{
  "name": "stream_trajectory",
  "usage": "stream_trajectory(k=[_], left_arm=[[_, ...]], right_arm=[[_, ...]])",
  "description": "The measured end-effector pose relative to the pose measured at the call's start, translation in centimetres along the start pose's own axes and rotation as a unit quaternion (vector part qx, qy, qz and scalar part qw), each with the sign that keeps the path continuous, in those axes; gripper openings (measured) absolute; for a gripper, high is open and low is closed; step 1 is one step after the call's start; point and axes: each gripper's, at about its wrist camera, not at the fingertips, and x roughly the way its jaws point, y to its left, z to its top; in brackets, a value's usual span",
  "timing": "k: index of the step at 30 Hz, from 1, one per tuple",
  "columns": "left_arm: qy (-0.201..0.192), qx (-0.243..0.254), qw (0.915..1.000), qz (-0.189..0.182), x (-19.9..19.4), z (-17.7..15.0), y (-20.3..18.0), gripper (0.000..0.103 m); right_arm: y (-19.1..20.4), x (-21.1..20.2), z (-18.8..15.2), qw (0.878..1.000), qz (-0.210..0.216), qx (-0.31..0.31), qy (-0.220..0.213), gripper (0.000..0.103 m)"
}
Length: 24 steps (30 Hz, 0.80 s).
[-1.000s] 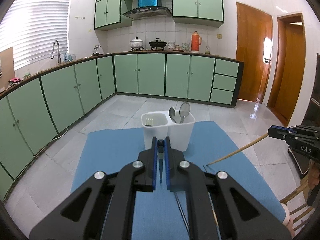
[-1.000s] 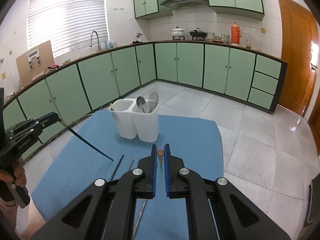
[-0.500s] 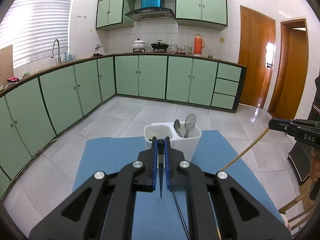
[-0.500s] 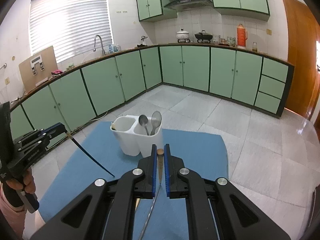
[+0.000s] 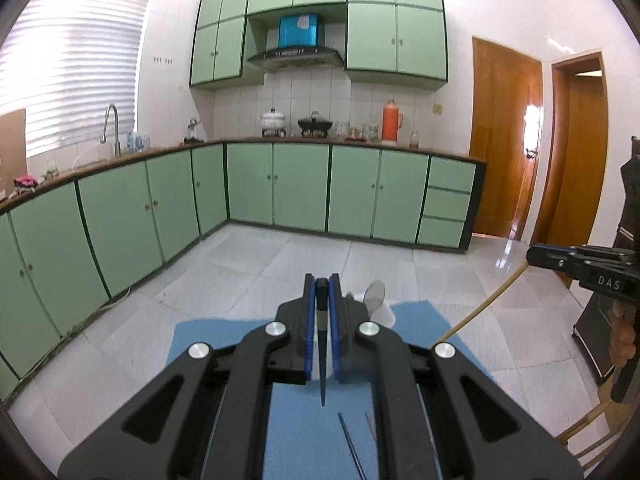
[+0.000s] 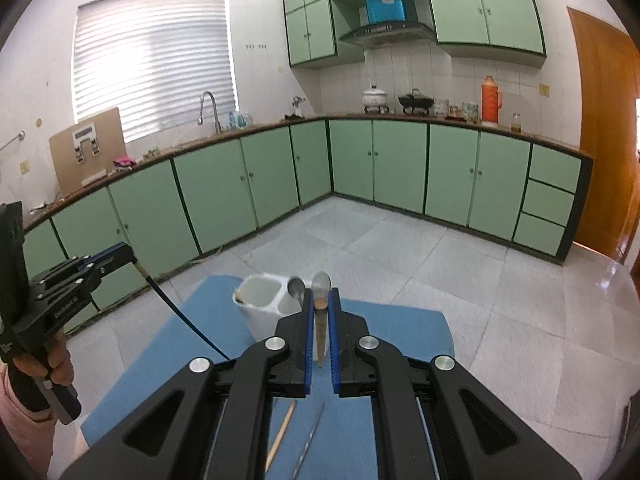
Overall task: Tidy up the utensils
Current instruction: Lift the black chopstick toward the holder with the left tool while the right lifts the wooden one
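Note:
My left gripper (image 5: 321,292) is shut on a black chopstick (image 5: 321,360) that hangs tip down above the blue mat (image 5: 224,336). It also shows in the right wrist view (image 6: 120,252), with the black chopstick (image 6: 180,316) slanting down. My right gripper (image 6: 321,300) is shut on a wooden chopstick (image 6: 320,332); in the left wrist view it (image 5: 536,256) holds the wooden chopstick (image 5: 480,308) high at the right. The white two-compartment holder (image 6: 260,312) stands on the mat with two spoons (image 6: 320,282) in its right compartment. It is mostly hidden behind my left gripper in the left wrist view.
Loose chopsticks lie on the mat: a wooden one (image 6: 282,432) and a dark one (image 6: 310,440), a dark one also in the left wrist view (image 5: 350,444). Green kitchen cabinets (image 5: 300,188) line the far walls. A wooden chair (image 5: 592,432) is at the right.
Both grippers have risen with their chopsticks, lifting the tips off the mat. The holder now sits lower in both views and is partly hidden behind the fingers.

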Motion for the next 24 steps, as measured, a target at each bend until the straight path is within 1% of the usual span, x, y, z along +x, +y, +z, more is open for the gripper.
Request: stream_trajectory(k=[5, 8, 11, 13, 16, 18, 20, 22, 24], left_arm=[[-0.045, -0.002, 0.999, -0.001, -1.1, 3.3, -0.3, 0.006], [-0.072, -0.001, 0.9974, -0.002, -1.0, 5.4, -0.7, 0.006], [-0.09, 0.002, 0.9959, 0.001, 0.1, 7.0, -1.3, 0.006], [-0.094, 0.0, 0.9956, 0.004, 1.4, 7.4, -1.6, 0.006], [-0.094, -0.003, 0.9955, 0.009, 3.6, 7.4, -1.9, 0.006], [-0.089, -0.007, 0.9959, 0.016, 5.5, 6.9, -2.0, 0.006], [-0.072, -0.01, 0.9971, 0.021, 7.3, 6.2, -2.0, 0.006], [-0.046, -0.01, 0.9985, 0.029, 9.5, 5.3, -2.0, 0.006], [-0.031, -0.012, 0.9989, 0.033, 10.7, 4.5, -1.6, 0.006]], right_arm=[[0.4, -0.5, 2.4, 1.0, 0.006, -0.003, -0.026, 0.007], [0.8, -0.2, 3.9, 0.999, 0.01, -0.004, -0.038, 0.007], [1.1, 0.7, 5.1, 0.999, 0.011, -0.004, -0.044, 0.007], [1.3, 2.0, 5.8, 0.999, 0.013, -0.004, -0.042, 0.007], [1.5, 4.2, 5.9, 0.999, 0.006, -0.007, -0.035, 0.007], [1.3, 6.3, 5.7, 1.0, 0.008, 0.001, -0.021, 0.007], [1.2, 8.0, 5.2, 1.0, 0.01, 0.008, -0.007, 0.007], [1.0, 9.4, 4.6, 1.0, 0.007, 0.012, 0.004, 0.007], [0.9, 10.6, 3.9, 1.0, 0.007, 0.016, 0.015, 0.007]])
